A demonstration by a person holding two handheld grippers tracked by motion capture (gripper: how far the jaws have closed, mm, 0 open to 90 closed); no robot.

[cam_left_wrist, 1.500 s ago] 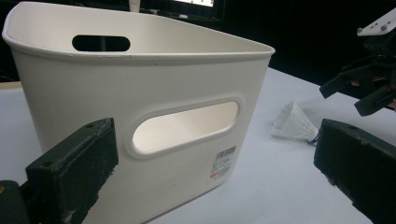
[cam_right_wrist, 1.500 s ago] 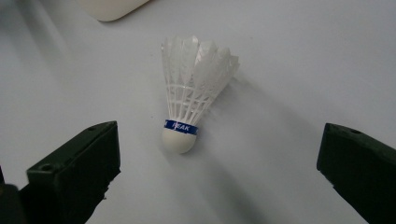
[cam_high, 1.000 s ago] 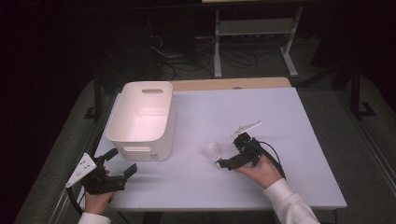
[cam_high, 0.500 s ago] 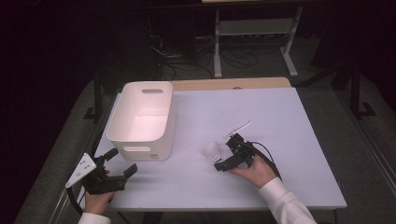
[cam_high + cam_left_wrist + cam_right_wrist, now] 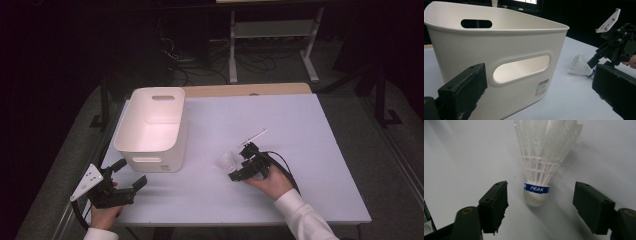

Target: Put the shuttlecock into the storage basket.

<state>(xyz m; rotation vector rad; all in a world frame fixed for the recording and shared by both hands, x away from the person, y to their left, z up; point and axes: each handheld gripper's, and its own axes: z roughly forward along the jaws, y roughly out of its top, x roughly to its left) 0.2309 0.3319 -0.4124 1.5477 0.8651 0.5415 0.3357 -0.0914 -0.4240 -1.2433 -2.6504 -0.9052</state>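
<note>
A white shuttlecock [image 5: 227, 160] with a blue band marked PEAK lies on the white table [image 5: 300, 120], right of a white plastic bin [image 5: 152, 125]. In the right gripper view the shuttlecock [image 5: 541, 170] points its cork base toward the camera, between the two open jaws and clear of both. My right gripper [image 5: 239, 169] sits just right of it, open. My left gripper [image 5: 129, 174] rests open at the table's near left corner, facing the bin [image 5: 499, 57], nothing between its jaws. The left gripper view also catches the shuttlecock [image 5: 580, 67] with the right gripper beside it.
The bin stands at the table's left, its handle slot facing the left gripper. A wooden strip [image 5: 245, 90] runs along the table's far edge. Beyond it stand a metal rack [image 5: 272, 35] and cables on the dark floor.
My right gripper has slid left and toward the near edge, closing in on the shuttlecock so that its base now lies between the open jaws. The left gripper has stayed put.
</note>
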